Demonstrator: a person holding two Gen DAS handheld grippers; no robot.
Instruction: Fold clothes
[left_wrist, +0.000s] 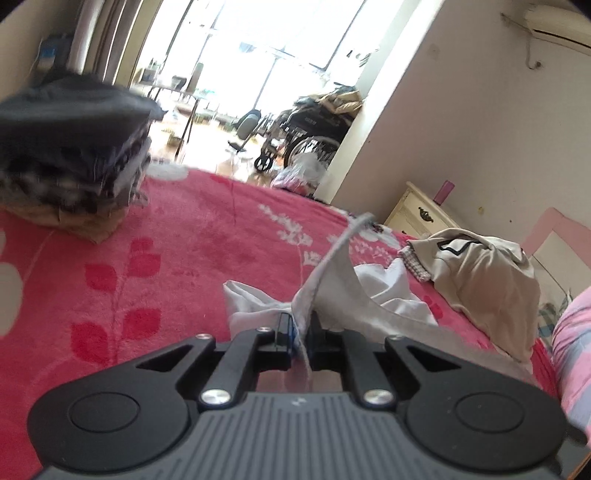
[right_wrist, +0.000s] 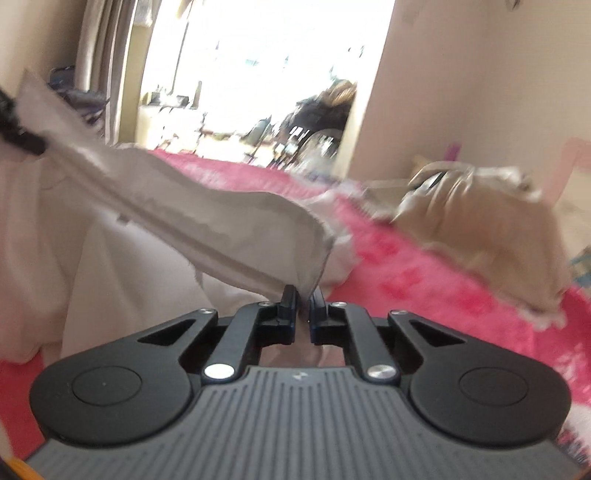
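Observation:
A pale grey-white garment (left_wrist: 332, 291) lies bunched on the red bed blanket (left_wrist: 177, 243), with one edge rising up from my left gripper (left_wrist: 300, 322), which is shut on that edge. In the right wrist view the same light garment (right_wrist: 207, 214) stretches as a taut band from upper left down to my right gripper (right_wrist: 303, 295), shut on its corner. At that band's far upper-left end a black gripper part (right_wrist: 14, 129) shows. The right wrist view is motion-blurred.
A stack of folded dark and checked clothes (left_wrist: 70, 158) sits at the bed's far left. A beige garment heap (left_wrist: 484, 280) lies at the right, beside a cream nightstand (left_wrist: 417, 214). A wheelchair (left_wrist: 306, 129) stands beyond the bed by the bright window.

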